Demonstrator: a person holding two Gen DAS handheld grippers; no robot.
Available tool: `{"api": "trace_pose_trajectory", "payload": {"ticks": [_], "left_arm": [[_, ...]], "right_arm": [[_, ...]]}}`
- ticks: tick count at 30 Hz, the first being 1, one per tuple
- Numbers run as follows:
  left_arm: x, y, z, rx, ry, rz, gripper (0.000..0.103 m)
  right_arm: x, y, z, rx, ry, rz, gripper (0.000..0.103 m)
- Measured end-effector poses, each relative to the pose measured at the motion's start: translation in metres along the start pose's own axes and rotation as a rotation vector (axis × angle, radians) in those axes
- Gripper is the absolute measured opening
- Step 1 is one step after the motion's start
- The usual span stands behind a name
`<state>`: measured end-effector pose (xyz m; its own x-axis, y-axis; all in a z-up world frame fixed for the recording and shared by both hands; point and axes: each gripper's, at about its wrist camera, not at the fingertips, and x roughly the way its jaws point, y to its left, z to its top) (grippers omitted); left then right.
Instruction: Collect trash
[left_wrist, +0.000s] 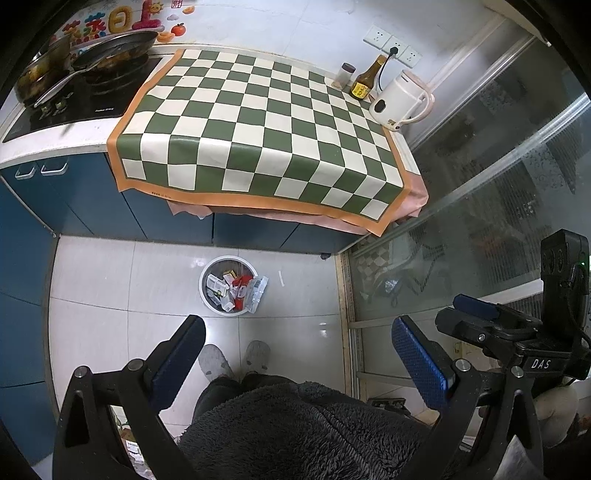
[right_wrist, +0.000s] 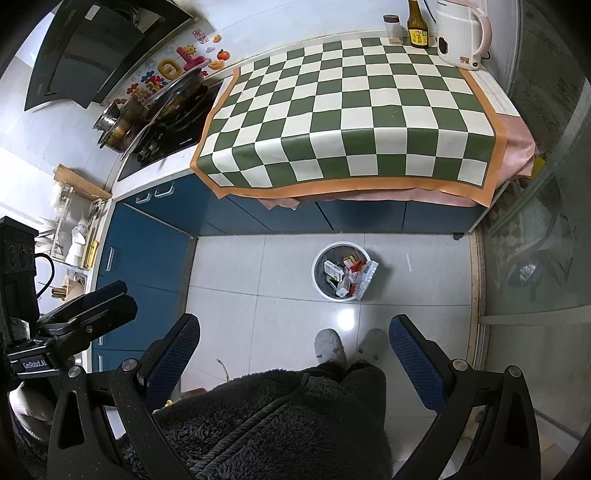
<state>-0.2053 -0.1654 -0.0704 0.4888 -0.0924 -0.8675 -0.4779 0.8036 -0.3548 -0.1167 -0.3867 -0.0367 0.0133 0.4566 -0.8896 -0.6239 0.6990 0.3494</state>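
Observation:
A round white waste bin (left_wrist: 204, 285) stands on the tiled floor below the counter, filled with packets and wrappers (left_wrist: 236, 290); a clear plastic packet hangs over its right rim. It also shows in the right wrist view (right_wrist: 317, 275). My left gripper (left_wrist: 299, 328) is open and empty, held high above the floor, near the person's slippers. My right gripper (right_wrist: 293, 325) is open and empty too, at about the same height. The green-and-cream checkered mat (left_wrist: 258, 122) on the counter carries no trash.
A white kettle (left_wrist: 397, 99), a sauce bottle (left_wrist: 365, 79) and a small jar (left_wrist: 345, 74) stand at the counter's back right. Pans (left_wrist: 110, 51) sit on the stove at left. Blue cabinets (left_wrist: 74, 199) run below. A glass sliding door (left_wrist: 498, 184) closes the right side.

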Motion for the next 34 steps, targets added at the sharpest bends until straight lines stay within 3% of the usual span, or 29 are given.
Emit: {"api": "trace_pose_trajectory", "payload": {"ticks": [34], "left_arm": [[-0.001, -0.001, 0.022, 0.010, -0.008, -0.010, 0.103]], "right_arm": [[-0.002, 0.007, 0.016, 0.017, -0.008, -0.007, 0.103]]}}
